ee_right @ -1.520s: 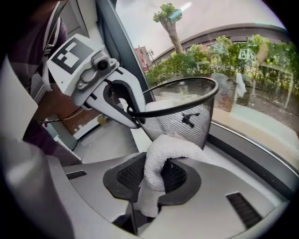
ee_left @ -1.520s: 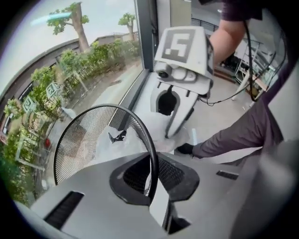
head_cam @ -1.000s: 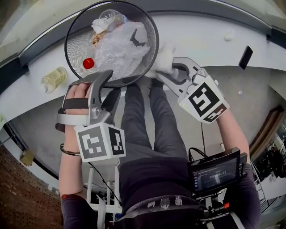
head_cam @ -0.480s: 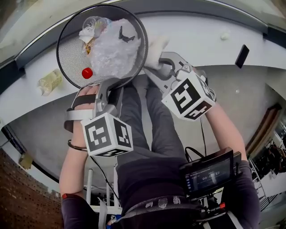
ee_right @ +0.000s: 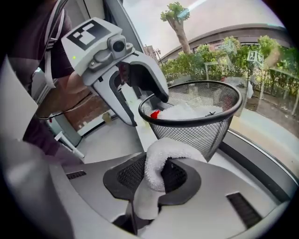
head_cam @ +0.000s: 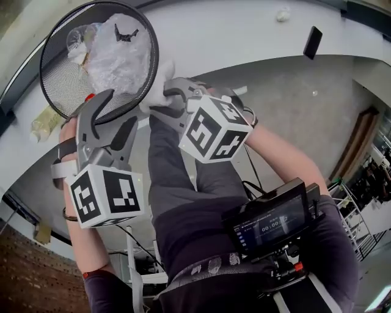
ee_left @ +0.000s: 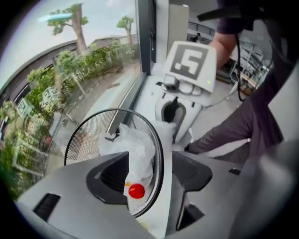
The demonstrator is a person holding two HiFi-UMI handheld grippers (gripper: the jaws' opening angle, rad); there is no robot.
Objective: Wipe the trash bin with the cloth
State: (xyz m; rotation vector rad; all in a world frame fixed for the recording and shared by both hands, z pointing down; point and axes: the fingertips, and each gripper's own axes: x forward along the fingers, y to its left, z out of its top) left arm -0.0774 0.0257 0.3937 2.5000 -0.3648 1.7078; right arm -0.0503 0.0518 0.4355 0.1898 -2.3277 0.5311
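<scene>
The black mesh trash bin [head_cam: 61, 85] stands on the white ledge, holding crumpled clear plastic [head_cam: 119, 52] and a red cap [ee_left: 136, 190]. My left gripper [head_cam: 119, 109] straddles the bin's near rim [ee_left: 158, 154], one jaw inside and one outside. Its jaws have just been opening and its pads stand clear of the rim. My right gripper [head_cam: 160, 98] is shut on a white fluffy cloth [ee_right: 161, 168] and holds it against the bin's outer wall [ee_right: 196, 128], just under the rim.
A plastic bottle [head_cam: 43, 122] lies on the ledge [head_cam: 232, 36] left of the bin. A black flat object [head_cam: 313, 41] and a small white scrap [head_cam: 282, 13] sit farther right. The person's legs [head_cam: 177, 183] and a chest monitor [head_cam: 272, 223] are below. Window glass backs the ledge.
The left jaws narrowed onto the bin's rim, then spread wide again. The right gripper moved left with the cloth, staying against the bin's side. The bin now sits farther left in the head view.
</scene>
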